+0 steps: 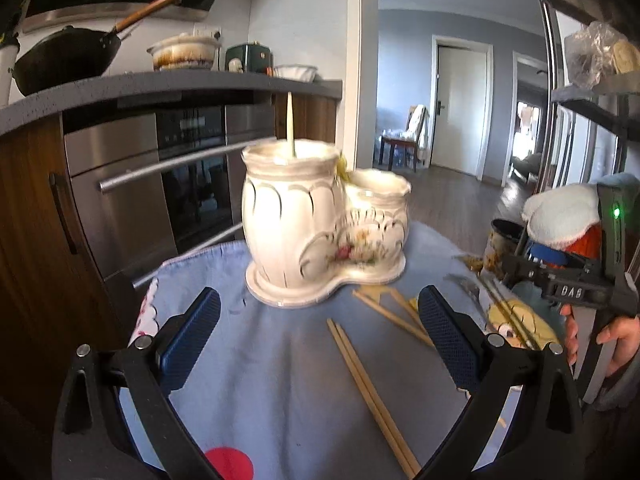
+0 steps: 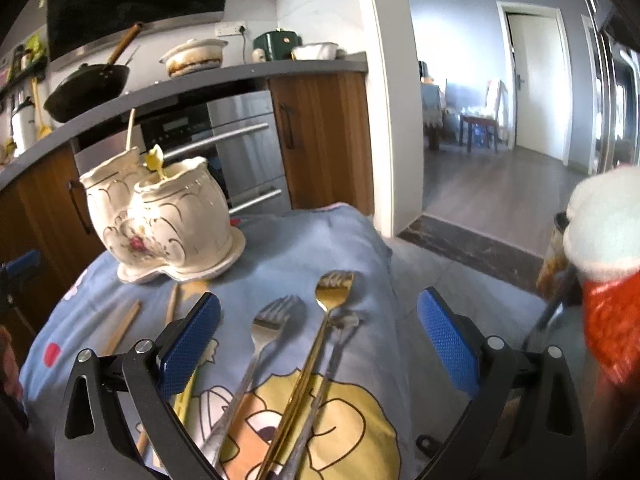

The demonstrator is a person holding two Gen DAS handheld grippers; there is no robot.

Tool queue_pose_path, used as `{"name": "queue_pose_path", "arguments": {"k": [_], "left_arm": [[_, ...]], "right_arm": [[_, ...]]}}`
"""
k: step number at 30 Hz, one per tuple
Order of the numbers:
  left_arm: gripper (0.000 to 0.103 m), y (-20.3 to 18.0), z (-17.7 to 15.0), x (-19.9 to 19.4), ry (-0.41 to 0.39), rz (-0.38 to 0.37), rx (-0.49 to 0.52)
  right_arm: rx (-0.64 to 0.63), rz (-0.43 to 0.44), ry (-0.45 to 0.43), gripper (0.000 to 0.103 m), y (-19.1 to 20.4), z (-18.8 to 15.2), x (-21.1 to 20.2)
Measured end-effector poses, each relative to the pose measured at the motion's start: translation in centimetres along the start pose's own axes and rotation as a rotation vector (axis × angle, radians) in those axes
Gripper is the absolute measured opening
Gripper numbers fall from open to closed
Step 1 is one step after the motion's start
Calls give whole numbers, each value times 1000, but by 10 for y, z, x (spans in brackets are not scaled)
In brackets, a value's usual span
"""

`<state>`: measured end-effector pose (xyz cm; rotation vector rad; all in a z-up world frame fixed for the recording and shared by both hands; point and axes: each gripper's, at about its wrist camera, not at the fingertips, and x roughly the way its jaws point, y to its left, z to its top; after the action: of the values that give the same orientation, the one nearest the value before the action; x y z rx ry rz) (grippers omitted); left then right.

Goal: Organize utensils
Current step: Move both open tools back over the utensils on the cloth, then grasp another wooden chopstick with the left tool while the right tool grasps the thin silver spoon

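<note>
A white ceramic two-pot utensil holder (image 1: 320, 232) stands on a blue cartoon cloth (image 1: 280, 380); one chopstick (image 1: 289, 124) stands in its taller pot. A pair of wooden chopsticks (image 1: 372, 392) lies on the cloth before my open, empty left gripper (image 1: 320, 344), with more chopsticks (image 1: 394, 316) further right. In the right wrist view the holder (image 2: 168, 224) is ahead on the left. A silver fork (image 2: 260, 344), a gold fork (image 2: 316, 344) and a third fork (image 2: 340, 344) lie between the fingers of my open right gripper (image 2: 320, 344).
Kitchen counter (image 1: 160, 88) with a wok, pots and an oven (image 1: 172, 184) below stands behind the table. A fleece-sleeved hand holds the other gripper (image 1: 576, 280) at right. A dark jar (image 1: 500, 240) sits at the table's right edge. A hallway opens beyond.
</note>
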<state>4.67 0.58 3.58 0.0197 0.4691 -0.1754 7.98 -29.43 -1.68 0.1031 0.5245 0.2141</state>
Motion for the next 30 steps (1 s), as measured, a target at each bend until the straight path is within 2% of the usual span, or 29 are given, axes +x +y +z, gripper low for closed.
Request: {"name": "queue_pose_path", "arguments": {"k": [6, 10, 14, 16, 19, 27, 29, 30], "left_arm": [[98, -4, -10, 19, 127, 24, -21], [97, -5, -19, 35, 228, 65, -9], [96, -6, -27, 42, 287, 76, 4], [84, -7, -30, 44, 323, 76, 20], [78, -10, -36, 47, 366, 90, 48], [70, -14, -41, 48, 405, 91, 73], [61, -16, -39, 49, 414, 74, 77], [52, -17, -38, 52, 421, 66, 76]], "right_arm": [[30, 32, 33, 98, -4, -1, 6], [32, 31, 59, 98, -5, -2, 9], [18, 28, 70, 98, -2, -3, 11], [12, 28, 70, 98, -1, -3, 11], [8, 31, 71, 98, -1, -3, 11], [0, 27, 72, 98, 0, -3, 10], [-11, 19, 72, 98, 1, -4, 10], [-16, 13, 71, 98, 1, -4, 9]]}}
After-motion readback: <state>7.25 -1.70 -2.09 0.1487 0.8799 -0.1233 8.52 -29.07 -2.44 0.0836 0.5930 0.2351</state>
